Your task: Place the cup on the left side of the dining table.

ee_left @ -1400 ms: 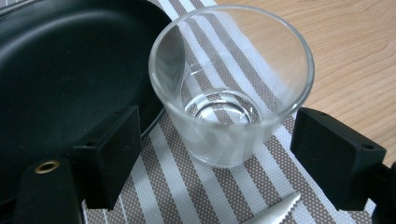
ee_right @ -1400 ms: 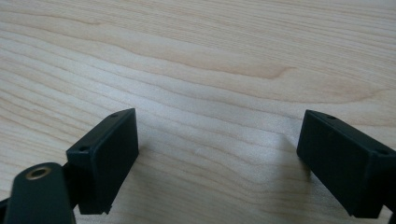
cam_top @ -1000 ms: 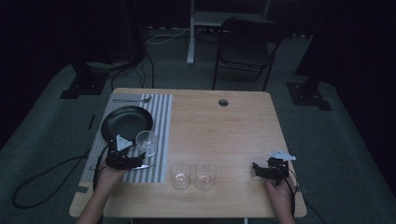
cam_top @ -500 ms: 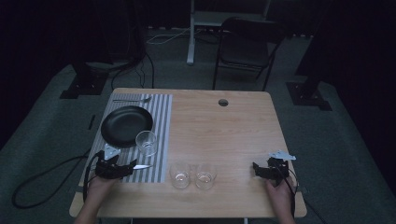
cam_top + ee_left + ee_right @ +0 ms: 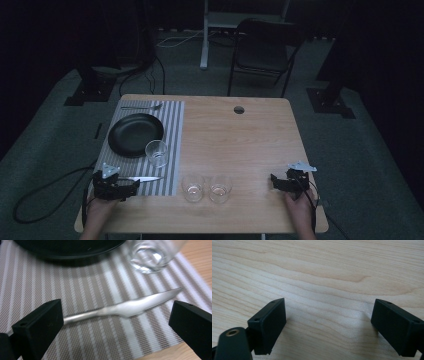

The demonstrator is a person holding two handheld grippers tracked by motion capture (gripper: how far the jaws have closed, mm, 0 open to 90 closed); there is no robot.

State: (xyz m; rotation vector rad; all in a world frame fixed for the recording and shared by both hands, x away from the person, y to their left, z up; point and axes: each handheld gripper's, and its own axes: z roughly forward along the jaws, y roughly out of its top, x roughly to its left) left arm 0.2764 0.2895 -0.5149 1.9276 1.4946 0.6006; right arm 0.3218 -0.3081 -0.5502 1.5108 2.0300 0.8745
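A silver knife [image 5: 143,178] lies flat on the striped placemat [image 5: 172,125] near its front edge. My left gripper [image 5: 131,188] sits just left of the knife's handle, low at the mat's front left corner. In the left gripper view the knife [image 5: 130,307] stretches across the gap between the wide-apart jaws of the left gripper [image 5: 116,317], and neither jaw touches it. My right gripper [image 5: 276,180] rests at the table's front right, open over bare wood. Nothing lies between the jaws of the right gripper [image 5: 328,320].
On the mat are a black plate [image 5: 135,134], a clear glass [image 5: 157,152] by its front right, and a fork [image 5: 141,107] at the back. Two more glasses [image 5: 192,187] [image 5: 220,188] stand side by side on the wood at the front. A cable hole [image 5: 238,109] is near the far edge.
My left gripper has drawn back from beside the plate toward the front left corner, and the knife now lies on the mat in front of its open jaws. The right gripper stayed put.
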